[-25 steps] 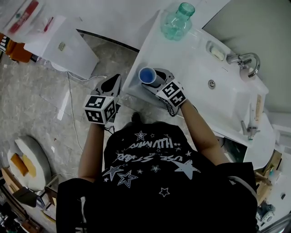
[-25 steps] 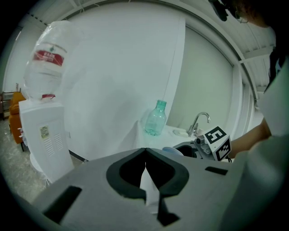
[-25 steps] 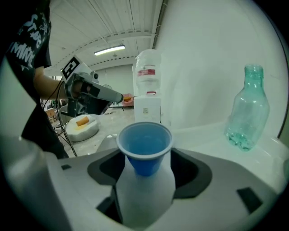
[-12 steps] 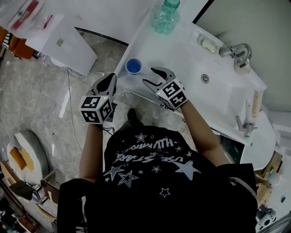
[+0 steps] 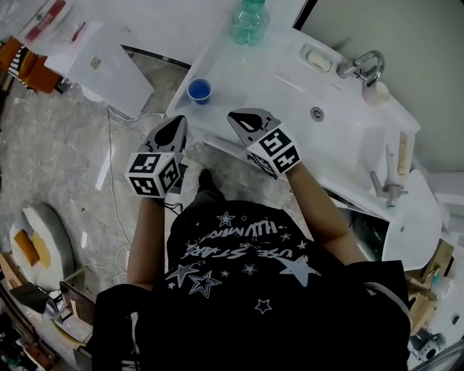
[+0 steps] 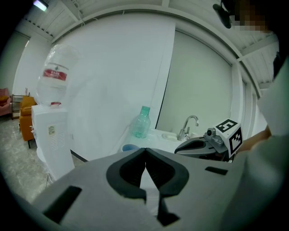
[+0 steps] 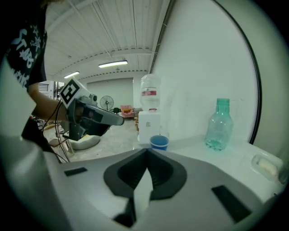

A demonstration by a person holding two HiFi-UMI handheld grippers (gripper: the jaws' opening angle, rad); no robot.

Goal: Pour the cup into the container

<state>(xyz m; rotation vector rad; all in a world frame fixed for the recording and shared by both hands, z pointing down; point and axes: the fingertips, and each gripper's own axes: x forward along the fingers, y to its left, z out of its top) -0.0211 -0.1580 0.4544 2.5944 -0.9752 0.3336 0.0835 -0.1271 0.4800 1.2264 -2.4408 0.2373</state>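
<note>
A small blue cup (image 5: 198, 90) stands upright near the left corner of the white counter (image 5: 275, 94); I also see the cup (image 7: 159, 142) in the right gripper view and the cup's rim (image 6: 130, 147) in the left one. A clear green plastic bottle (image 5: 250, 20) stands further back by the wall. My right gripper (image 5: 243, 120) hovers over the counter's front edge, right of the cup and apart from it. Its jaws have just been closing and are shut with nothing between them. My left gripper (image 5: 177, 127) is shut and empty, off the counter, below the cup.
A sink basin (image 5: 330, 134) with a faucet (image 5: 360, 64) and a soap dish (image 5: 320, 59) takes up the counter's right part. A white water dispenser (image 5: 101, 65) stands on the floor to the left, with a cable (image 5: 114, 174) trailing over the tiles.
The right gripper, which was around the blue cup, let it go, drew back and shut empty. Both grippers have pulled away from the counter; the cup stays standing there.
</note>
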